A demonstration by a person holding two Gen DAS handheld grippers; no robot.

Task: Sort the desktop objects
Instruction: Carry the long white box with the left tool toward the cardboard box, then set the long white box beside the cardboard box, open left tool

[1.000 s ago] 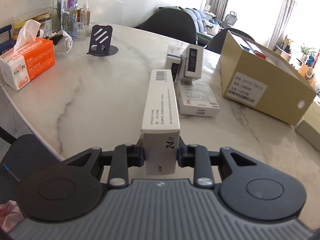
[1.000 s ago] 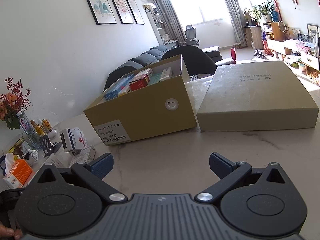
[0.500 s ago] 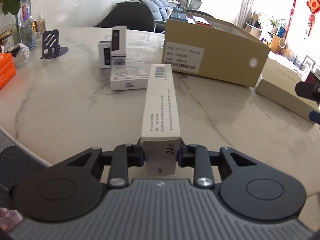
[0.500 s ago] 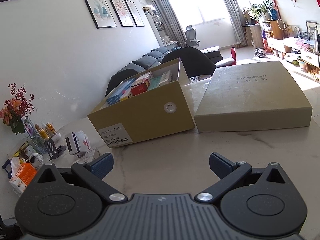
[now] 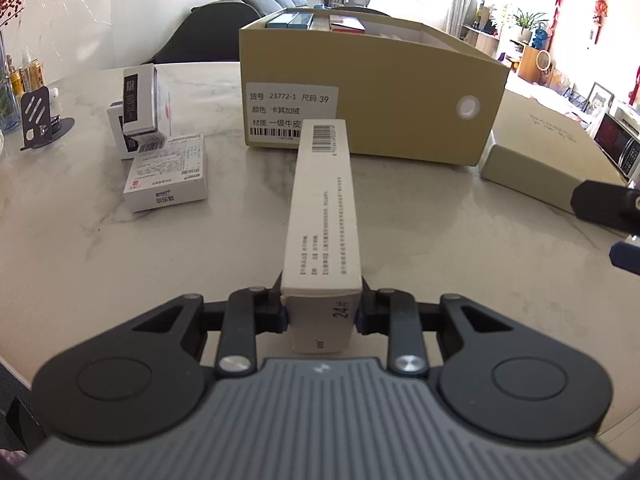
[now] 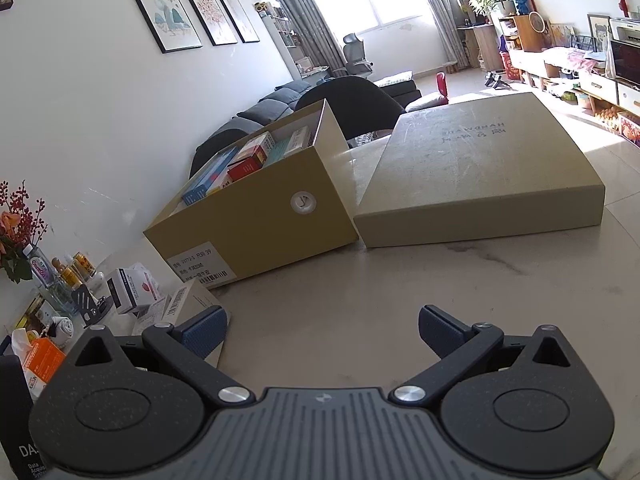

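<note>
My left gripper [image 5: 322, 314] is shut on a long white carton [image 5: 322, 208] marked "24", held level above the marble table and pointing at the open brown shoebox [image 5: 400, 108]. The shoebox [image 6: 256, 204] holds several medicine boxes [image 6: 240, 160]. Three small white boxes [image 5: 160, 152] sit on the table left of the carton; they also show in the right wrist view [image 6: 136, 288]. My right gripper [image 6: 322, 330] is open and empty above the table, facing the shoebox; the carton's far end [image 6: 188, 304] shows by its left finger.
The shoebox lid [image 6: 480, 172] lies right of the shoebox. A black phone stand [image 5: 38, 122], bottles [image 6: 60, 276] and an orange tissue pack [image 6: 40, 360] stand at the table's left. The right gripper's fingertips [image 5: 608, 208] show at the left view's right edge.
My left gripper has swung right with the carton, from facing the small boxes to facing the shoebox, and moved closer to it. My right gripper has shifted slightly and stayed open.
</note>
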